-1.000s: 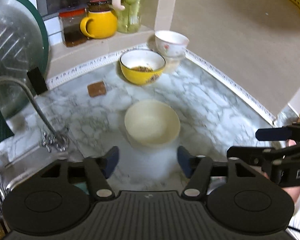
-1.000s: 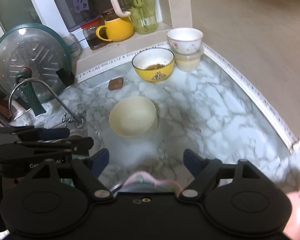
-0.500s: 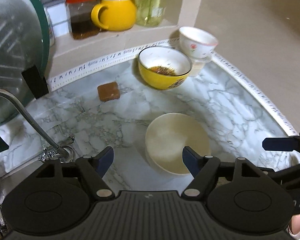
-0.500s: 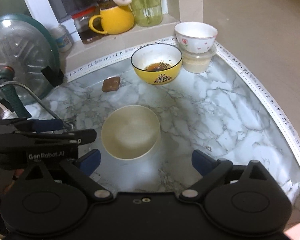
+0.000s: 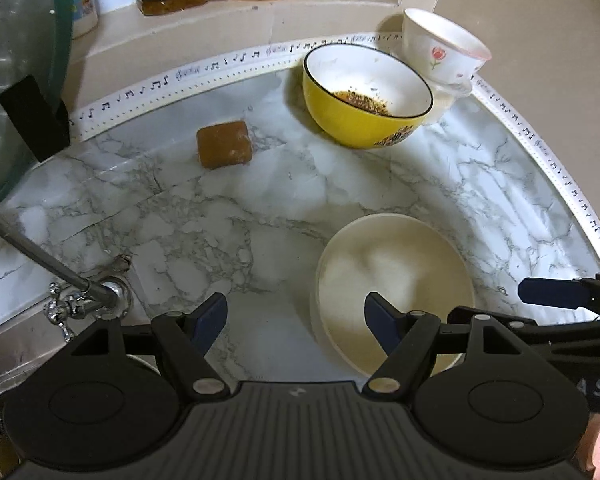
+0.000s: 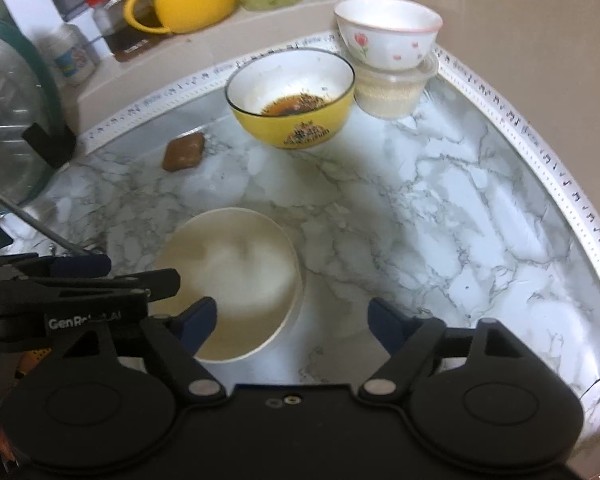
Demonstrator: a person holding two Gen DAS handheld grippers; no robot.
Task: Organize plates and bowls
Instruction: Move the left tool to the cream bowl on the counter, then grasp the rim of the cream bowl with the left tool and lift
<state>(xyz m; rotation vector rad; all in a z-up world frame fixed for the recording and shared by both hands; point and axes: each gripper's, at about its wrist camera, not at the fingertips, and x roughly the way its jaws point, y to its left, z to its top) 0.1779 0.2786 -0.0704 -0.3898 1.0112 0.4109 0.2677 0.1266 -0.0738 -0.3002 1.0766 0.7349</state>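
Both grippers hang over the marble counter (image 5: 260, 200), pointing steeply down. The left gripper (image 5: 296, 318) has its jaws spread with nothing between them; the cream bowl (image 5: 394, 280) sits just ahead and to its right, and the right-hand fingertip (image 5: 380, 316) overlaps the bowl's mouth in the picture, though contact can't be told. The right gripper (image 6: 290, 318) has just been narrowing its jaws, yet they stand apart and empty, only counter showing in the gap. From there the cream bowl (image 6: 232, 284) lies ahead-left, its left fingertip (image 6: 198, 316) over the bowl's near side. Further ahead of both tools stands the yellow bowl (image 6: 296, 102) with dark residue inside, and to its right a white flowered bowl (image 6: 388, 32) stacked on a clear plastic container (image 6: 392, 94). A brown block (image 5: 224, 144) lies ahead-left.
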